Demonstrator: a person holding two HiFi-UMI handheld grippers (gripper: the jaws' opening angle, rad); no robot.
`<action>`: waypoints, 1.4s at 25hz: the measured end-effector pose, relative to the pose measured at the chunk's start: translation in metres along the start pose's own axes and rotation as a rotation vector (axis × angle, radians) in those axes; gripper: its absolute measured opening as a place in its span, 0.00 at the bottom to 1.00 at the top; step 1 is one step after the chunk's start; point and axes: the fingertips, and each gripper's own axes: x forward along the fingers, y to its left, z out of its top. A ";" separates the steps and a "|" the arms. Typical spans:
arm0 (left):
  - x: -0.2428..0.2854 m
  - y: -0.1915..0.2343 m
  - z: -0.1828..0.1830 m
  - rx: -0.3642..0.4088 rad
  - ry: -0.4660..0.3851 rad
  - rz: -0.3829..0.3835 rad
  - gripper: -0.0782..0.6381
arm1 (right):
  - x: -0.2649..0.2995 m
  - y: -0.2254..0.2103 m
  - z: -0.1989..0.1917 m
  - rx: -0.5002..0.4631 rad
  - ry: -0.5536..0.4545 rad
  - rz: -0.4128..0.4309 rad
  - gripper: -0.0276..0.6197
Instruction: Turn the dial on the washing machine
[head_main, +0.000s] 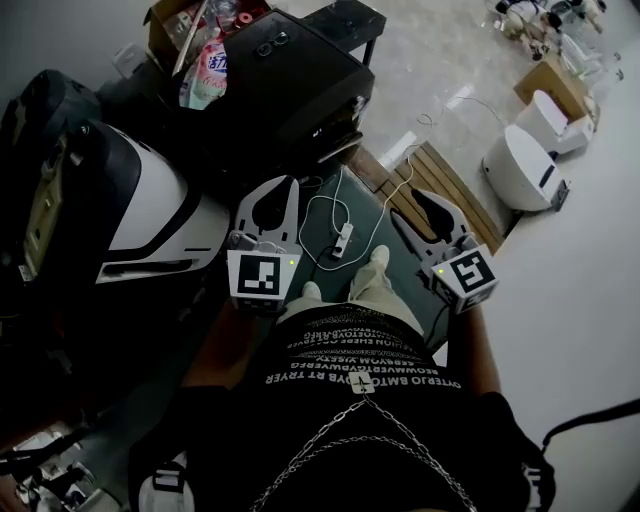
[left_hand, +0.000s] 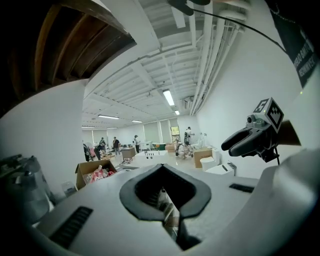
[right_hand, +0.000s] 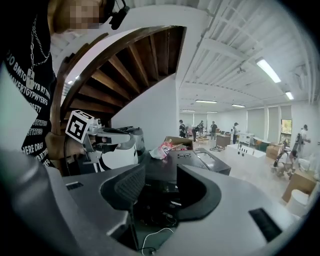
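In mid-air, the left claw (left_hand: 161, 166) is clenched on nothing (the right claw (right_hand: 161, 172) gapes, empty).

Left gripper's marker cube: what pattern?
Black-on-white square marker pattern on the left gripper cube; clearest in the head view.

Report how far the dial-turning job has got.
Done: nothing that shows; no dial appears in any view. In hand: the person holds both grippers out in front, the left gripper shut on nothing, the right gripper open and empty, neither touching a machine. Left: reach the washing machine, close a gripper on the dial and turn it.
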 end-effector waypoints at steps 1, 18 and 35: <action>0.004 0.004 0.000 -0.001 0.011 0.021 0.12 | 0.008 -0.007 0.004 -0.002 -0.002 0.022 0.35; 0.106 0.003 0.049 0.023 0.077 0.312 0.12 | 0.058 -0.168 0.020 -0.024 -0.032 0.273 0.34; 0.108 0.005 0.024 -0.034 0.163 0.412 0.12 | 0.114 -0.186 -0.010 -0.037 0.061 0.375 0.34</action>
